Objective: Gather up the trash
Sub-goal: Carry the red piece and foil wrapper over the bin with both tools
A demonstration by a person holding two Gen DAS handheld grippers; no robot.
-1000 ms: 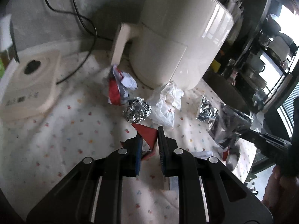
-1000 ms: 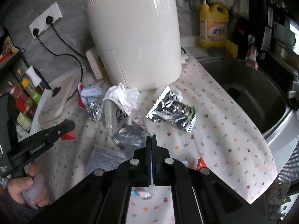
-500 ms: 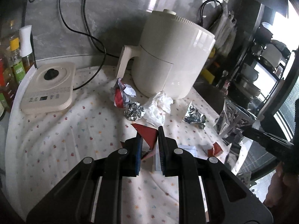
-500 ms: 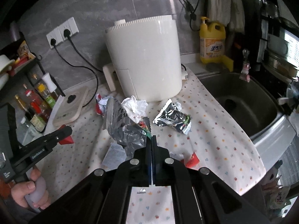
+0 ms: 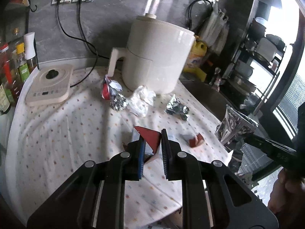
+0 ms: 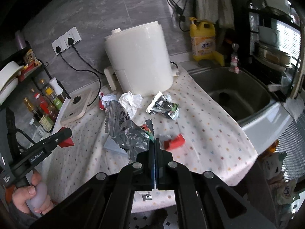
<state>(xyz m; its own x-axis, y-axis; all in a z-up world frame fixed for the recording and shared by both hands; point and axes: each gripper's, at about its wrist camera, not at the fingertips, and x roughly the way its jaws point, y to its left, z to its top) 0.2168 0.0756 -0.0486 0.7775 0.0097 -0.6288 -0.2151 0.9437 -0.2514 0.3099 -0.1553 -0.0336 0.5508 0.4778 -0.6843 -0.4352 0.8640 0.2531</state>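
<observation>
While the left tool (image 5: 152, 143) clamps a red carton scrap (image 5: 149, 138) above the tabletop (image 5: 57, 133), the right tool (image 6: 154, 152) is clenched on a silver bag (image 6: 125, 131), which hangs off its tips. On the dotted cloth lie more trash: a foil ball (image 5: 119, 104), a white tissue (image 5: 141, 103), a crumpled foil wrapper (image 5: 177, 108), a red-and-white wrapper (image 5: 109, 87) and a small red piece (image 5: 193, 140), all near the white fryer (image 5: 156, 57). A sink (image 6: 234, 93) sits to the right.
</observation>
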